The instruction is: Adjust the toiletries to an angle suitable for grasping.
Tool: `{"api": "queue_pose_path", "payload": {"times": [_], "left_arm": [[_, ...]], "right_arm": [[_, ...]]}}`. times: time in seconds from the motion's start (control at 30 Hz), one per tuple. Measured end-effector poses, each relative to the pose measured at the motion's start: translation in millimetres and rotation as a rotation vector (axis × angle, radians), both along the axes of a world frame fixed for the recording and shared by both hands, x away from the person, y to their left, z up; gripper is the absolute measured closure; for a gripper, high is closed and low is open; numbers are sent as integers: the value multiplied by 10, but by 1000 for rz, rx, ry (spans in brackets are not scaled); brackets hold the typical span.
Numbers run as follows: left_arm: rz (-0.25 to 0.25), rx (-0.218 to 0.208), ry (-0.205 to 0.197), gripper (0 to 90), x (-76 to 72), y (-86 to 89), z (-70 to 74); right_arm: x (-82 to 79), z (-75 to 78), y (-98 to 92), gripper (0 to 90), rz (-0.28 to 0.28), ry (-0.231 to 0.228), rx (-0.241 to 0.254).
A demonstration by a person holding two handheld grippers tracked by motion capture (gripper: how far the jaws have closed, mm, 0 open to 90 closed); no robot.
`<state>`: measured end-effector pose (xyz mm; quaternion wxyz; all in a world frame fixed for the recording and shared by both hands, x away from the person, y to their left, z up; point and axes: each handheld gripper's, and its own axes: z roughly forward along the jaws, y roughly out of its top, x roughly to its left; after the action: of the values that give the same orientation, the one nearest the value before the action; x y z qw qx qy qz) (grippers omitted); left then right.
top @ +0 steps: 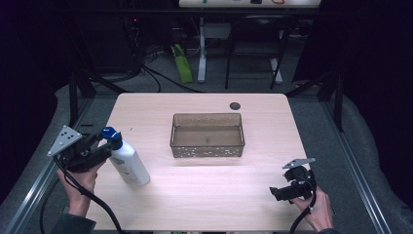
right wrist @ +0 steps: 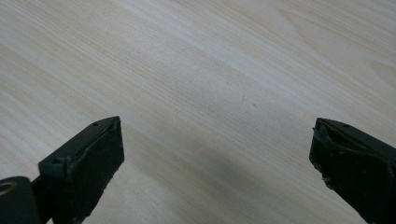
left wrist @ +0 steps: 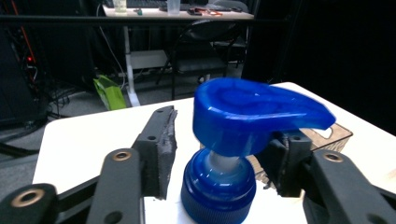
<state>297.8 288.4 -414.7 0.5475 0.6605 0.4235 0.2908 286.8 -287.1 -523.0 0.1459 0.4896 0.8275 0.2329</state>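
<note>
Left gripper view: glossy blue pump head (left wrist: 252,114) between matte black jaws.

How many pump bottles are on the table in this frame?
1. The white pump bottle stands tilted at the table's left side, its blue pump head between the left gripper's jaws. Nothing seems hidden.
</note>
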Motion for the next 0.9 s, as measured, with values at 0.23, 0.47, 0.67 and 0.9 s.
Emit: {"api": "queue_pose_path", "payload": {"times": [0.23, 0.47, 0.67, 0.9], "left_arm": [[14, 8, -31, 583, -11, -54, -7], [32, -7, -49, 589, -13, -98, -29], [32, -4, -47, 589, 8, -152, -23], [22, 6, -43, 589, 40, -235, -14]], "right_arm": [[1, -4, 7, 34, 4, 1, -5], [4, -4, 8, 34, 4, 0, -11], [5, -3, 9, 34, 3, 2, -13], [4, 2, 8, 34, 0, -1, -16]]}}
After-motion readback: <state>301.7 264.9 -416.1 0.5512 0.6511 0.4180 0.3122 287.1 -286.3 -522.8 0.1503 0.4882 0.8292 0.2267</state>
